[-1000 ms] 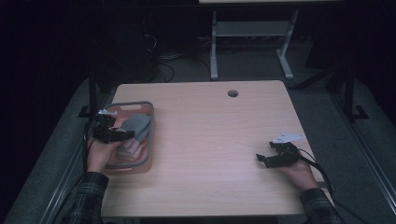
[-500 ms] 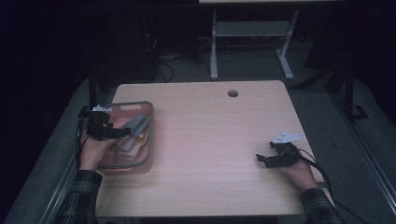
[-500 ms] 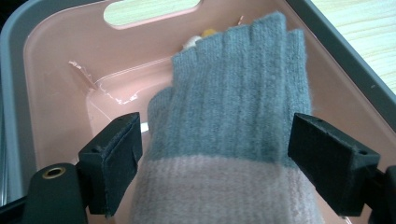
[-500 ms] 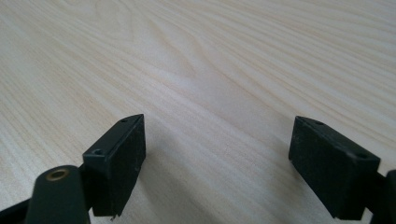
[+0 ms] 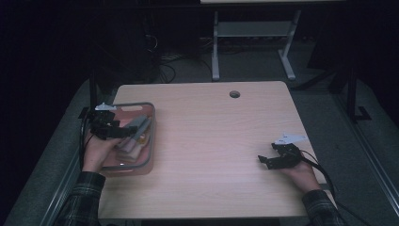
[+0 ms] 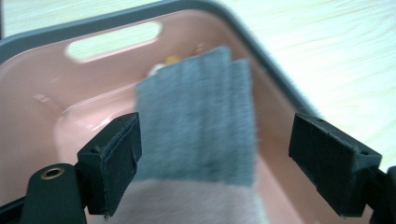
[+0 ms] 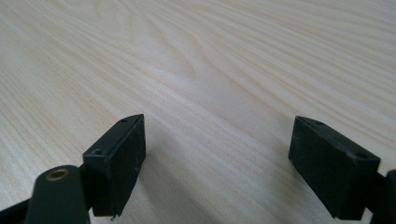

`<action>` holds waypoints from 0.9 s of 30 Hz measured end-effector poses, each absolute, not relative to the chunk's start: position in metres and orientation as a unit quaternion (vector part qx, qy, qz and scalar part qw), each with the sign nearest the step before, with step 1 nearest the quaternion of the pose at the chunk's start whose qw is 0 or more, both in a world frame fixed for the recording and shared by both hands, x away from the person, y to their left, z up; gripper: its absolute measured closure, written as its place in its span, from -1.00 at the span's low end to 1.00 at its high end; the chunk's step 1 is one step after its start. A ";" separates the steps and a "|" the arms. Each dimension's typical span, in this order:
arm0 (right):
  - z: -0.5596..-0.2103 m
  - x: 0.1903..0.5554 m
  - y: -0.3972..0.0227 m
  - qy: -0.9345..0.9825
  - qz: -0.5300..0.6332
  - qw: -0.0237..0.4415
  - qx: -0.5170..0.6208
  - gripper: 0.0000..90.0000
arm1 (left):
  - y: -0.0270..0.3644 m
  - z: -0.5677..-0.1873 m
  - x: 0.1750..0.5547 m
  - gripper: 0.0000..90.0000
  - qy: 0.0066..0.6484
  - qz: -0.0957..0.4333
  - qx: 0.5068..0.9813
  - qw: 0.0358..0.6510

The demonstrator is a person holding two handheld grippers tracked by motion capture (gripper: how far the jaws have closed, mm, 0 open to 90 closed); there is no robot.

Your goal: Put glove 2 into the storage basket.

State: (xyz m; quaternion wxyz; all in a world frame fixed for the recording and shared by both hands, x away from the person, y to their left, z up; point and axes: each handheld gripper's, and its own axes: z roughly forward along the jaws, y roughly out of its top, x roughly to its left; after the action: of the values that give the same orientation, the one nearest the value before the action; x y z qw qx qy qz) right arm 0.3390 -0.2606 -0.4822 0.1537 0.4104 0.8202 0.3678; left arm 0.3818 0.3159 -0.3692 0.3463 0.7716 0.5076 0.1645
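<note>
Where the light wooden table (image 5: 221, 141) spreads widest, its top carries a pink plastic basin with a grey rim and a slotted handle (image 5: 149, 141) at the person's left edge, and the two hand-held grippers work at opposite sides. Inside that basin lies a folded cloth, grey ribbed fabric above a pinkish band (image 6: 201, 126), sloping up from the near end toward the far wall; in the high view it shows as a grey strip (image 5: 135, 126) in the middle of the basin, with paler layers under it.

The left gripper (image 6: 215, 158) hangs over the basin's near half. Its jaws have just been opening and now stand wide. The cloth sits between them: the left pad (image 6: 114, 161) is against or just beside the cloth's edge, though I cannot tell whether it touches, while the right pad (image 6: 327, 161) is well apart from it, so nothing is pinched. From above, the same gripper (image 5: 123, 133) lies across the cloth, the hand behind it at the basin's outer rim.

The right gripper (image 7: 215, 163) rests low near the table's right front, jaws spread wide over bare wood, holding nothing.
</note>
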 end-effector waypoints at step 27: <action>-0.482 0.339 -0.261 0.820 0.368 0.154 0.409 -0.59 | 0.218 -0.367 0.370 -0.63 0.403 0.109 0.815 0.402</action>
State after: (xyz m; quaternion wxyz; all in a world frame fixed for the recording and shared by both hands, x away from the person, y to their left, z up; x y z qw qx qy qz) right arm 0.3391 -0.2607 -0.4822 0.1542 0.4094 0.8204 0.3681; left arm 0.3699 0.2184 -0.3667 0.4019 0.8147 0.4034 0.1095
